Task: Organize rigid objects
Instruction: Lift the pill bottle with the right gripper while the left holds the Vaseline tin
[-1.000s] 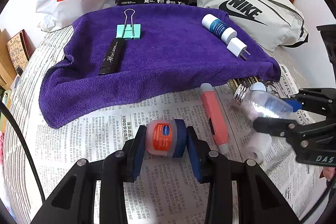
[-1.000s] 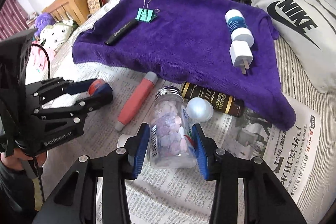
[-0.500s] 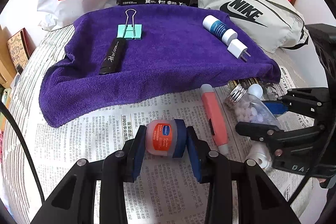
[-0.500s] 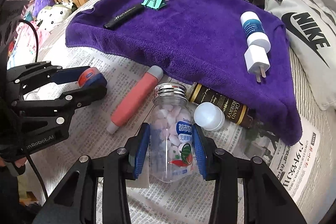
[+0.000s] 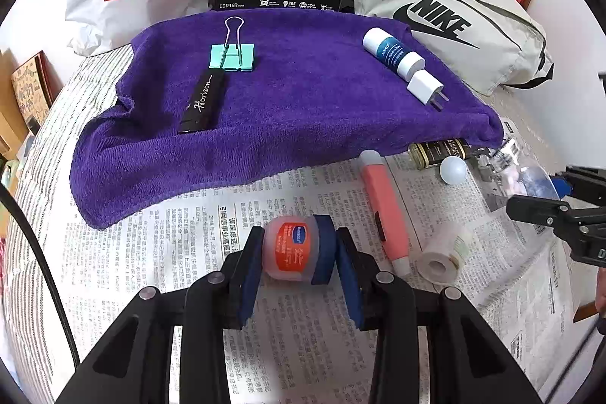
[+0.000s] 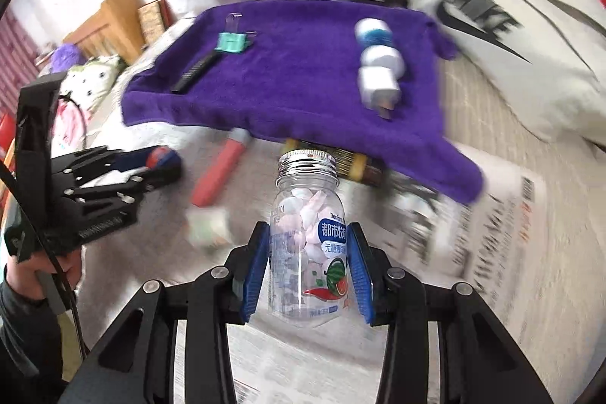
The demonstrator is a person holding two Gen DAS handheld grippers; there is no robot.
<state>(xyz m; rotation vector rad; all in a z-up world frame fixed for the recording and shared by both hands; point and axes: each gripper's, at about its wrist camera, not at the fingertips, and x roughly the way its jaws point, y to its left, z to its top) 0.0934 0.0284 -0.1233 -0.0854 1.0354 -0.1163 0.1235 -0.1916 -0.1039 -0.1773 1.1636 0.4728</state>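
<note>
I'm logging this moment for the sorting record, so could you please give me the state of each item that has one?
left gripper: shut on balm jar
balm jar: held, lid on
right gripper: shut on candy bottle
candy bottle: held, capped, partly full
binder clip: lying on the purple towel
tape roll: on its side

striped bed (image 5: 57, 124); newspaper (image 5: 197, 252), purple towel (image 5: 303, 108)

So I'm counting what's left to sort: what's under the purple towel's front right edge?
A dark bottle with gold lettering pokes out from under the towel, lying on the newspaper. Its far end is covered, so anything further under the towel cannot be seen.
</note>
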